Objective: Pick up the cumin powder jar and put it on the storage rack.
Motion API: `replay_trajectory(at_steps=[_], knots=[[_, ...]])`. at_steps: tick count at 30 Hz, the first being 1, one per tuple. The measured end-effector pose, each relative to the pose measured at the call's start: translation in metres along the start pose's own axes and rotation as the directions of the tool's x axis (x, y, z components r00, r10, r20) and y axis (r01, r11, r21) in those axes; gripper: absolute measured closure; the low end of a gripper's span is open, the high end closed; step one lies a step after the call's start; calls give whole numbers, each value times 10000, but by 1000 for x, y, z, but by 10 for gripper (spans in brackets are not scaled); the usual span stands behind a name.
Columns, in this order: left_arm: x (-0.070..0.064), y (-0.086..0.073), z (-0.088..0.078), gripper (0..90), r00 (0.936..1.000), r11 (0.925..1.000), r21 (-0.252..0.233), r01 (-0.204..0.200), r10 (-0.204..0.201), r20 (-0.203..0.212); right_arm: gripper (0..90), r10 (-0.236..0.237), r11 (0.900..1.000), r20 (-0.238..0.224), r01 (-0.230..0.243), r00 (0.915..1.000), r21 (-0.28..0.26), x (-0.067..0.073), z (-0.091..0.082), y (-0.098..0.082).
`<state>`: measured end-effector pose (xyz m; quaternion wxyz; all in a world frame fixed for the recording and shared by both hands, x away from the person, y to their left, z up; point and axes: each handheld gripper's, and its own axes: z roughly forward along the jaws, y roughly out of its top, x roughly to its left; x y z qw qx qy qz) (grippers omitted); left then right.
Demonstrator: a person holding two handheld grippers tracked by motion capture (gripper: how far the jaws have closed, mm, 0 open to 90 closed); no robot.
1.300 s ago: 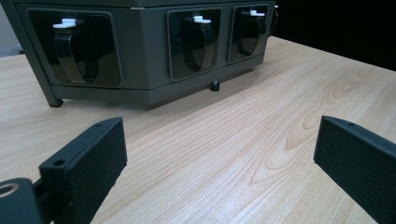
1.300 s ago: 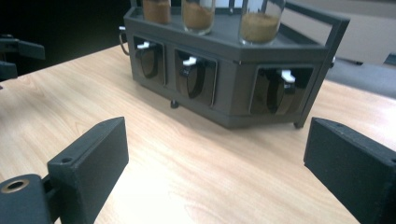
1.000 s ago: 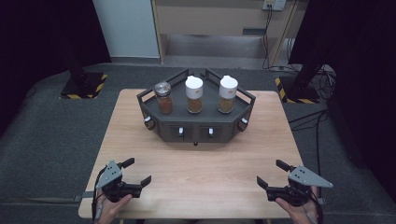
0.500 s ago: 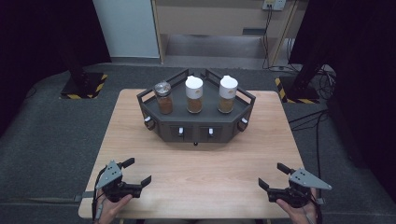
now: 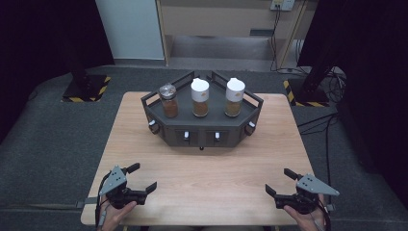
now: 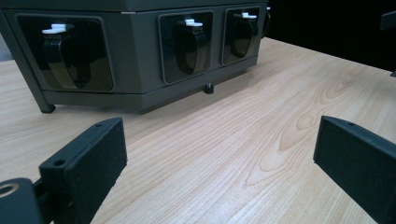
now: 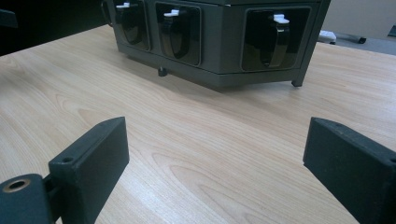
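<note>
A dark grey angled rack [image 5: 202,131] stands at the far middle of the wooden table [image 5: 207,168]. On its top sit three spice jars: one with a clear lid [image 5: 169,101] at left and two with white caps [image 5: 200,97] [image 5: 234,96]. White-tipped levers [image 6: 191,22] [image 7: 171,13] show in recesses on its front faces. My left gripper [image 5: 143,177] rests open near the table's front left corner, nothing between its jaws. My right gripper [image 5: 280,181] rests open near the front right corner, also holding nothing. Both point toward the rack [image 6: 140,51] [image 7: 219,42].
Wide bare tabletop lies between the grippers and the rack. Grey carpet surrounds the table. Black stand bases with yellow-striped edges [image 5: 85,88] [image 5: 308,91] sit on the floor behind, with cables at the back right.
</note>
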<state>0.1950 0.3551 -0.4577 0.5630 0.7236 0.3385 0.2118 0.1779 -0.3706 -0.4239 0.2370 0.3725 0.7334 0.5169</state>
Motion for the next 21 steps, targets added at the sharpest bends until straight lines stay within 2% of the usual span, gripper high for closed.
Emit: replay_trajectory(at_steps=[5,8,11,21], knots=[[-1,-1,-2,17,9999,9999,-113,9,-11,-138,70,215,9998,389,-213,9990,-51,0,-2,-2],[-1,-2,-3,18,9997,9998,-187,29,-34,-246,70,397,9991,773,-387,9962,-145,0,-4,-4],[-1,-2,-4,18,9995,9997,-245,49,-57,-309,71,616,9980,961,-597,9935,-224,-2,-6,-6],[1,-2,-4,17,9996,9996,-262,77,-84,-285,70,799,9967,981,-784,9920,-191,-5,-7,-7]])
